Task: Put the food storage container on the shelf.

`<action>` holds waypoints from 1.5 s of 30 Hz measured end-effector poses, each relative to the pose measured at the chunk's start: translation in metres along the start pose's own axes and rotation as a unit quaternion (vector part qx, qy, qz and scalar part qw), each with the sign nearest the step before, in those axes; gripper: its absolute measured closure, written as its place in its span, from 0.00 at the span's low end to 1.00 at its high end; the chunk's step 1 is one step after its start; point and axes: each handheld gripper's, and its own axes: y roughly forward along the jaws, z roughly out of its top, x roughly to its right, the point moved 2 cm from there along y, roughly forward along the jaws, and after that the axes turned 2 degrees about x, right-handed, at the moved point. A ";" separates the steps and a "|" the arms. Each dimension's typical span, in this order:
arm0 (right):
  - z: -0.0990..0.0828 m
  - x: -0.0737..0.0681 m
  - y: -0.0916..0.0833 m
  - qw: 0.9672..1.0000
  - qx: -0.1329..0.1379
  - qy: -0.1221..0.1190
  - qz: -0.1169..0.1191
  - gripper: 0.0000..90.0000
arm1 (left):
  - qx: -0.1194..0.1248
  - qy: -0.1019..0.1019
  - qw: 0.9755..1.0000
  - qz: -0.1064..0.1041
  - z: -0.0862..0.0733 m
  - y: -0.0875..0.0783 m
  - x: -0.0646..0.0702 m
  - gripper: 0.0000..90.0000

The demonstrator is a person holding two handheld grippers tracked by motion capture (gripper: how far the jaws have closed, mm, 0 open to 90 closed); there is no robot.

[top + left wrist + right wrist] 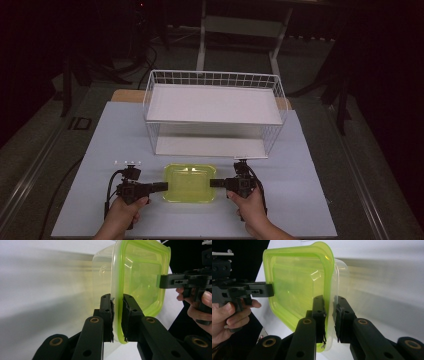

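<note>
At the near edge of the pale worktop, the person's left hand and right hand each hold a black gripper, with the hands set to either side of a clear plastic box that has a yellow-green lid. The box sits between the two grippers, in the front middle of the worktop. The left gripper reaches in from the box's left side; in the left gripper view its fingers are clenched on the lid's rim, one finger to each side of that edge. The right gripper comes in from the opposite side, and in the right gripper view its fingers likewise pinch the rim of the box, so both grippers are grasping the same box by opposite edges. From the pictures it cannot be told whether the box rests on the worktop or hangs just above it. Farther back, well apart from the box, stands a white wire rack with two flat white shelves, one above the other. Beyond the worktop lies a dark floor with cables and the legs of a pale frame.
</note>
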 end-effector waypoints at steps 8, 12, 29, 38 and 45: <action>0.005 0.006 -0.015 1.000 0.022 -0.006 -0.009 0.88 | 0.000 0.005 1.000 -0.012 0.009 0.009 0.012 0.89; 0.010 0.006 -0.026 0.999 0.040 -0.016 -0.017 0.88 | 0.009 0.016 1.000 -0.019 0.016 0.015 0.020 0.89; 0.036 0.022 -0.058 0.994 0.094 -0.019 -0.050 0.88 | 0.033 0.057 0.997 -0.033 0.049 0.043 0.044 0.89; 0.050 0.041 -0.052 0.992 0.111 -0.008 -0.064 0.88 | 0.047 0.067 0.996 -0.025 0.062 0.065 0.036 0.89; 0.059 0.052 -0.043 0.990 0.121 -0.005 -0.077 0.88 | 0.054 0.058 0.997 -0.016 0.073 0.078 0.027 0.89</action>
